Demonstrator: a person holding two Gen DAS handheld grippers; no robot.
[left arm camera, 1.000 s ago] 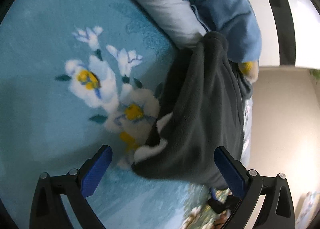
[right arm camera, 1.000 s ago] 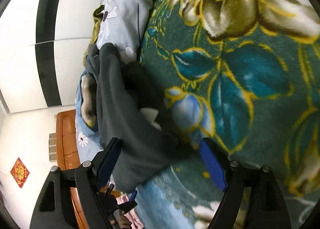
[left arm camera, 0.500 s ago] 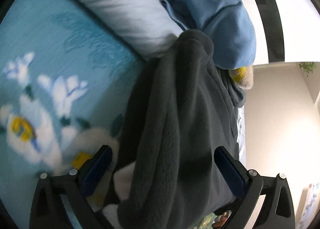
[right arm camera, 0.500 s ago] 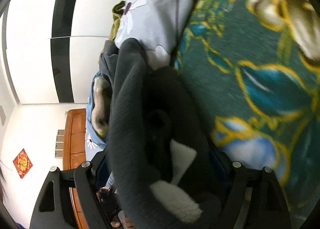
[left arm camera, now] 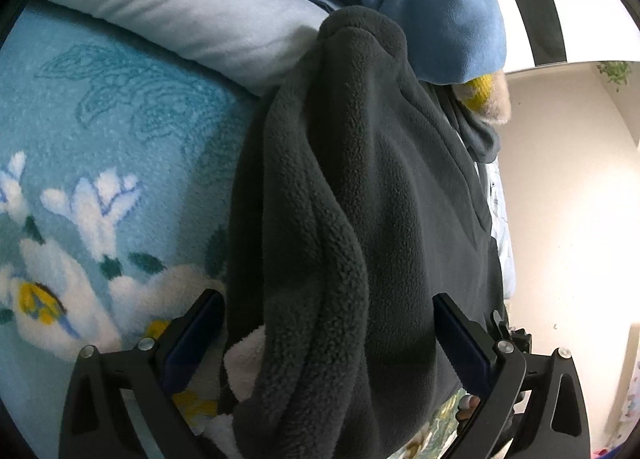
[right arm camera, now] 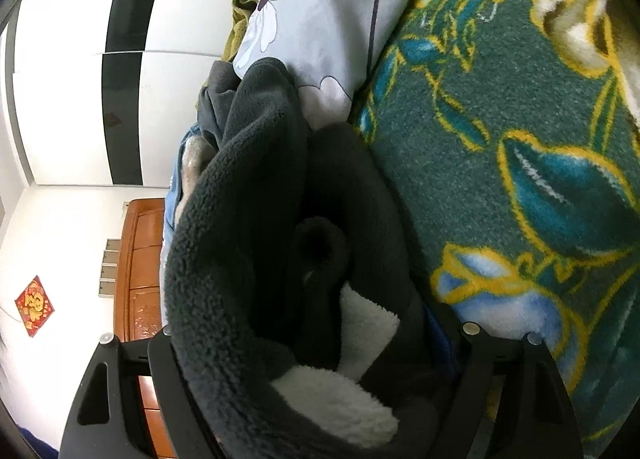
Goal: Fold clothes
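Note:
A dark grey fleece garment with white fleece lining lies bunched on the flowered blanket and fills the middle of the left wrist view. My left gripper is open, its blue-padded fingers on either side of the bunched fleece. In the right wrist view the same garment fills the space between the fingers of my right gripper, which stands wide open around it. White lining shows near the fingers. The right gripper's pads are mostly hidden by the cloth.
A white pillow and a blue garment lie behind the fleece. A pale flowered pillow lies on the dark green flowered blanket. A wooden headboard and white walls stand beyond the bed.
Both grippers have moved forward onto the grey fleece garment, which now sits between their fingers and fills both views. Both stay open.

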